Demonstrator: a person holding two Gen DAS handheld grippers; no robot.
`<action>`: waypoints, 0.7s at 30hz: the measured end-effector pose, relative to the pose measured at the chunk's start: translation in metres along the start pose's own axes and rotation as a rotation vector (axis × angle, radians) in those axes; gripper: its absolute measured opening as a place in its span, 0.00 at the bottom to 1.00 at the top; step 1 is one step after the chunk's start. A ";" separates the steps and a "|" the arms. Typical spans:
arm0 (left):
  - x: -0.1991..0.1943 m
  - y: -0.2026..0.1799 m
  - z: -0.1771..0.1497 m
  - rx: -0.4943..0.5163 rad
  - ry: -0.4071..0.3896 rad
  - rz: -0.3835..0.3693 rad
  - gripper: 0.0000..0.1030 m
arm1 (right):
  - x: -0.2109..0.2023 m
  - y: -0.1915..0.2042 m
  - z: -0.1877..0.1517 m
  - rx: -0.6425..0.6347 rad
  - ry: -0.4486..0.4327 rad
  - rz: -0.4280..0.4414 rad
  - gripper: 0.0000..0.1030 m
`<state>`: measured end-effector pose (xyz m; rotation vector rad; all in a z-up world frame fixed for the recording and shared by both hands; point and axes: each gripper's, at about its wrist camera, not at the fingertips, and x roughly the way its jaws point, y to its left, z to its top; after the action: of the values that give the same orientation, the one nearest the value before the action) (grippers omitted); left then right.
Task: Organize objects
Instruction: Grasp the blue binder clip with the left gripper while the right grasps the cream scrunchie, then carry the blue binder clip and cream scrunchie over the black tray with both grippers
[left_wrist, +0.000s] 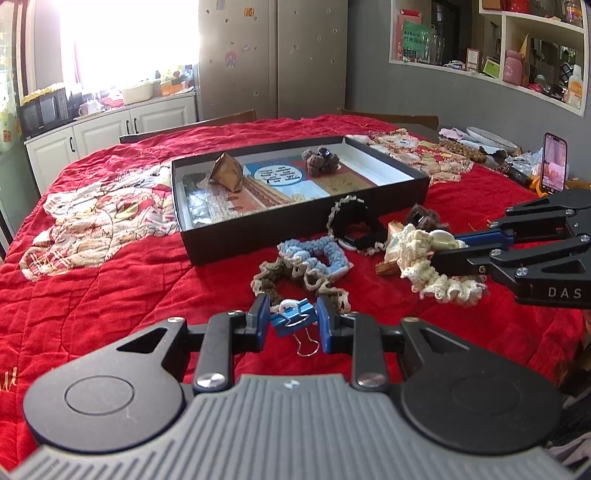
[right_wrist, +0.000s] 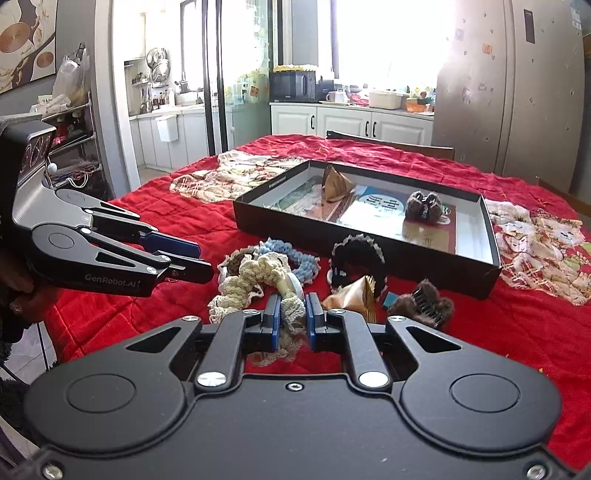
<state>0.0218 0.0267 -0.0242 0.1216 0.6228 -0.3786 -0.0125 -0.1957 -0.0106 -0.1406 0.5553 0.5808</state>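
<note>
Your left gripper is clenched on a blue binder clip; your right gripper grasps a cream crocheted scrunchie. Both hover over the near edge of the table's red quilted cover. Between your grippers and the black shallow box lies a cluster: a blue-and-white scrunchie, a black cream-trimmed scrunchie, a brown furry hair claw and a tan wrapped packet. Inside the box, two items: a second wrapped packet toward its far left corner and a brown scrunchie by its far edge. A phone stands at the table's right edge. Beyond: white cabinets, a microwave, a refrigerator.
</note>
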 end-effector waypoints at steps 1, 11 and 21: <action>-0.001 0.000 0.001 0.001 -0.004 -0.001 0.30 | -0.001 0.000 0.001 -0.001 -0.003 -0.001 0.13; -0.002 0.001 0.013 0.006 -0.034 -0.003 0.30 | -0.009 -0.008 0.011 -0.005 -0.042 -0.030 0.13; -0.002 0.002 0.024 0.007 -0.059 -0.004 0.30 | -0.014 -0.015 0.019 -0.008 -0.071 -0.059 0.13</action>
<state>0.0342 0.0238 -0.0033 0.1153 0.5633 -0.3866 -0.0059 -0.2095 0.0126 -0.1426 0.4782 0.5282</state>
